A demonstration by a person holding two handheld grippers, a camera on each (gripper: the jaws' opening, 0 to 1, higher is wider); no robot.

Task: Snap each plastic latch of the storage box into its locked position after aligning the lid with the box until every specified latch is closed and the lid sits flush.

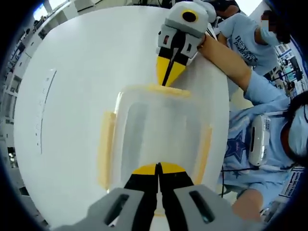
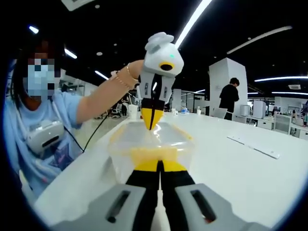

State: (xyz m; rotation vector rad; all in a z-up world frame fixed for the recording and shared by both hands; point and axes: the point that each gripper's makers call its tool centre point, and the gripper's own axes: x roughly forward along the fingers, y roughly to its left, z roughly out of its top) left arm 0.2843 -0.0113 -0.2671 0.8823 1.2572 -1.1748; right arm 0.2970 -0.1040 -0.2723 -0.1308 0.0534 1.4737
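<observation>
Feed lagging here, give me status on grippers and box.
Left gripper and right gripper shut, tips pressing opposite end latches. Storage box lidded on white table.

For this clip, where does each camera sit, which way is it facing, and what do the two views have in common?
Left gripper view: rides the left tool, looking steeply down on the storage box and white table; a person's arm holds the right tool at the box's far latch.
Right gripper view: rides the right tool, looking level across the box toward the left tool, held by a hand.
Shared: the box sits between the two tools, which face each other from opposite ends, both with closed jaws.
</observation>
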